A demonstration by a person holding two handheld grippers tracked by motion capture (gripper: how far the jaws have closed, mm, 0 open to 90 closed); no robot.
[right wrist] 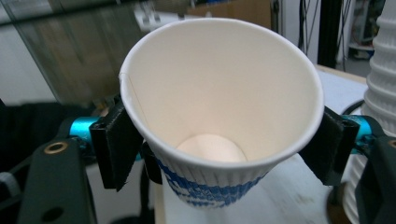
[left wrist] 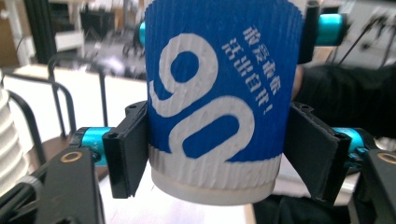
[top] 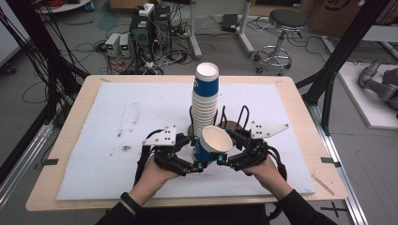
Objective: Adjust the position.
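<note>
A blue-and-white ribbed paper cup hangs tilted above the white mat, its mouth turned toward the person. My left gripper clasps it low on the wall; in the left gripper view both pads press the cup near its base, with my left gripper centred on it. My right gripper comes in from the other side. In the right gripper view the empty cup sits between the pads just under the rim, and my right gripper touches it on both sides.
A tall stack of the same cups stands right behind the held one, beside black wire loops on a round base. The white mat covers the wooden table. Beyond the far edge are computers, cables and a stool.
</note>
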